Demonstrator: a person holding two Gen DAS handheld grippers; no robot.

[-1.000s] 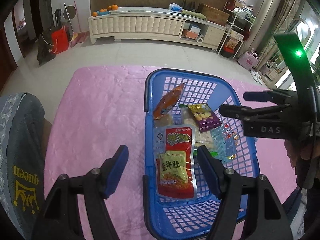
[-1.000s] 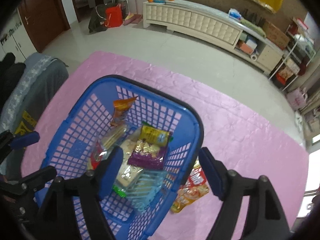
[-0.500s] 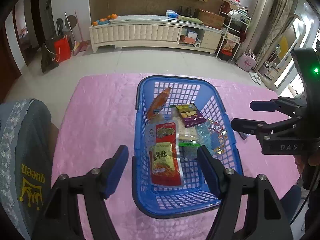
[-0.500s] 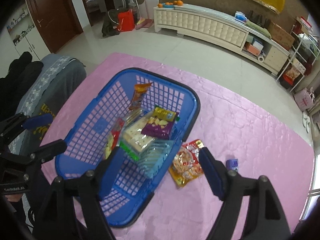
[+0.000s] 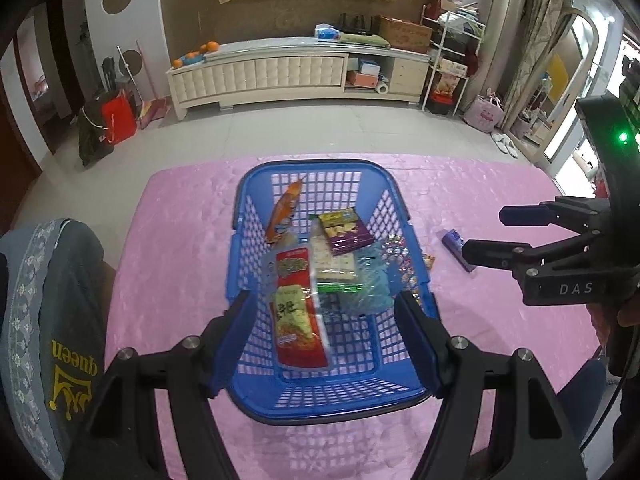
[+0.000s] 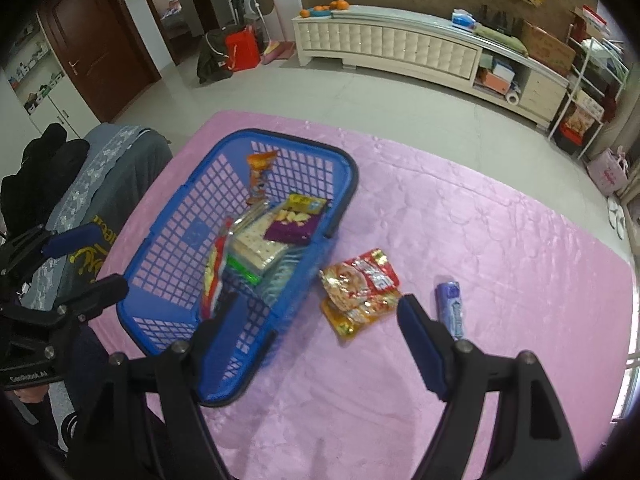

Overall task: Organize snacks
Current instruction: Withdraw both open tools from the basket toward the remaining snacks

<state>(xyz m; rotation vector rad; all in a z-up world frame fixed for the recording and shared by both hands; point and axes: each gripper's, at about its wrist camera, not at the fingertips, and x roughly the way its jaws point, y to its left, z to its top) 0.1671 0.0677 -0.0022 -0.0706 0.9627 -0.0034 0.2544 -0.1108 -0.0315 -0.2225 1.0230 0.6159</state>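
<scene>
While both hand-held grippers hang above a pink-covered table [image 6: 480, 216], neither has hold of anything. Seen from its own camera, the left gripper [image 5: 322, 332] has its blue-padded fingers spread wide, with nothing between the pads; below and ahead of them sits a blue plastic basket [image 5: 256, 184] with lattice walls. Straight under that gap, on the basket floor, lies a red and yellow snack packet [image 5: 298, 320]. Farther ahead are a clear pack of pale crackers [image 5: 334, 260], a purple packet [image 5: 346, 232] resting on it, and an orange packet [image 5: 286, 210] leaning against the far wall. A clear bluish bag [image 5: 372, 280] fills the basket's right side.

The right gripper [image 6: 316, 336], from its own camera, is likewise spread wide and empty. The basket lies ahead and to its left. Directly ahead, just outside the basket's right wall, a red and gold snack packet [image 6: 360, 288] lies on the table. Just beyond the gripper's right finger lies a small blue wrapped item [image 6: 452, 308].

Farther out, a grey garment [image 5: 48, 312] with yellow lettering is draped at the table's left, and a long cream cabinet [image 5: 280, 76] lines the far wall.
</scene>
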